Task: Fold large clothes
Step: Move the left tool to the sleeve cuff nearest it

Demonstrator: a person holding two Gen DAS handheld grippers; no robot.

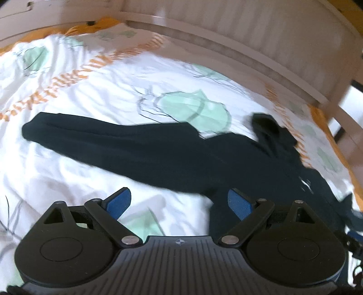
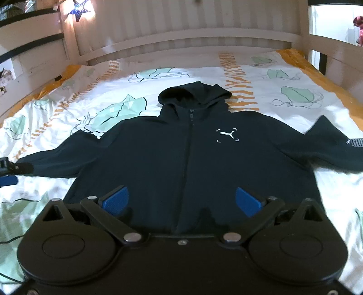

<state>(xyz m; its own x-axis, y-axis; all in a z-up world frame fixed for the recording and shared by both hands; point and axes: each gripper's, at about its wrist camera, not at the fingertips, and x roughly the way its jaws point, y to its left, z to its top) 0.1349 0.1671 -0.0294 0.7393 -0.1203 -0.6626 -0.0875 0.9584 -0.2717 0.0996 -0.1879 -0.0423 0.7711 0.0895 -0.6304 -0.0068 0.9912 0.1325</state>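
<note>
Hoodie (image 2: pixel 188 154): dark navy, zip-up, spread face up on the bed, hood (image 2: pixel 195 94) toward the headboard, both sleeves stretched sideways; white logo (image 2: pixel 227 134) on the chest.
Left sleeve view: long sleeve (image 1: pixel 109 138) lying across the duvet, picture blurred.
Left gripper (image 1: pixel 179 204): fingers wide apart, holding nothing, poised above the duvet near the sleeve and body of the garment.
Right gripper (image 2: pixel 181 202): fingers wide apart, holding nothing, poised over the lower hem.
Duvet (image 2: pixel 283 109): white with green leaf prints and orange stripes.
Headboard (image 2: pixel 181 29): pale wooden slats.
Star decoration (image 2: pixel 79 9): blue, upper left corner.
</note>
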